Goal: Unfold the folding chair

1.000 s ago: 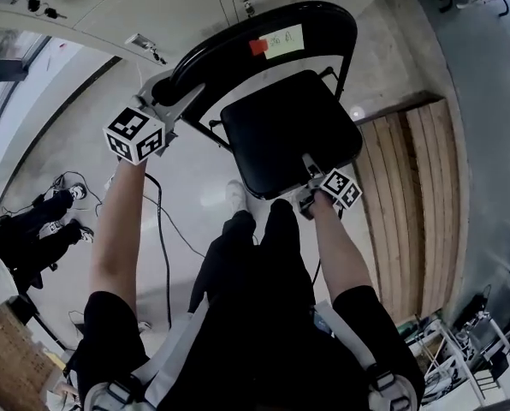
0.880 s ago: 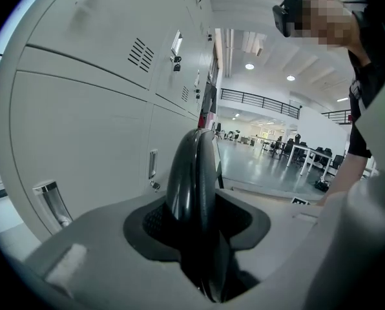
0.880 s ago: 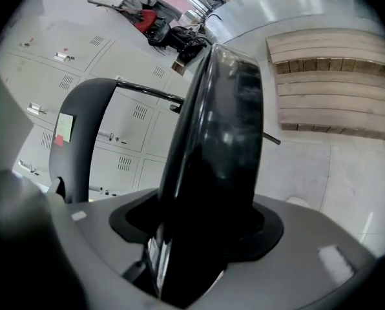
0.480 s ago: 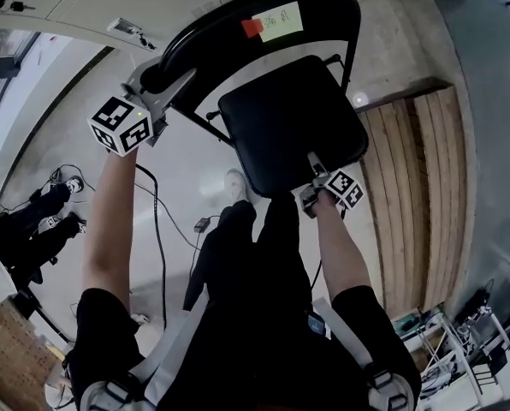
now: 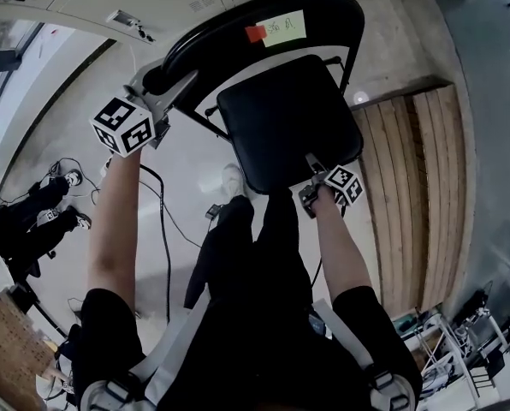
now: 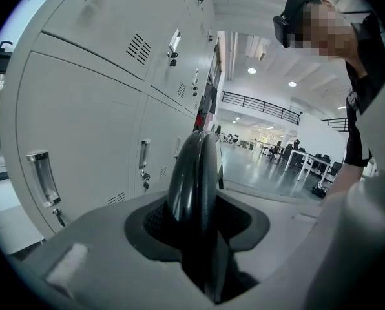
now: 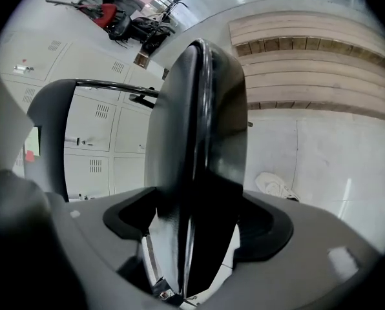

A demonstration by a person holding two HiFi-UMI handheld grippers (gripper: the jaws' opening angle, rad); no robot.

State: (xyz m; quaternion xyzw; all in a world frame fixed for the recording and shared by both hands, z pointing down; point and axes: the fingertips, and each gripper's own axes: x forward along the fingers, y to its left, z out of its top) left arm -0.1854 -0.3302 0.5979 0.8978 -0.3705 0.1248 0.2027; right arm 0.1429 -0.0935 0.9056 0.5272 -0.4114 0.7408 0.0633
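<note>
Gripping folding chair [image 5: 289, 118], upper centre of head view: left gripper [image 5: 159, 82] clamped on backrest rim [image 6: 194, 173]; right gripper [image 5: 311, 168] jaws opening, seat edge [image 7: 199, 154] between them, pads apparently clear.

Grey lockers [image 6: 83, 141] line the wall. Wooden slat platform [image 5: 418, 204] lies on the floor at right. Black cable [image 5: 163, 238] runs across the floor, dark bags [image 5: 28, 221] far left.

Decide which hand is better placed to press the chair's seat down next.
Right, probably. The right tongs sit over the front edge of the seat, jaws opening around it, ready to push. The left tongs grip the backrest, steadying it.
</note>
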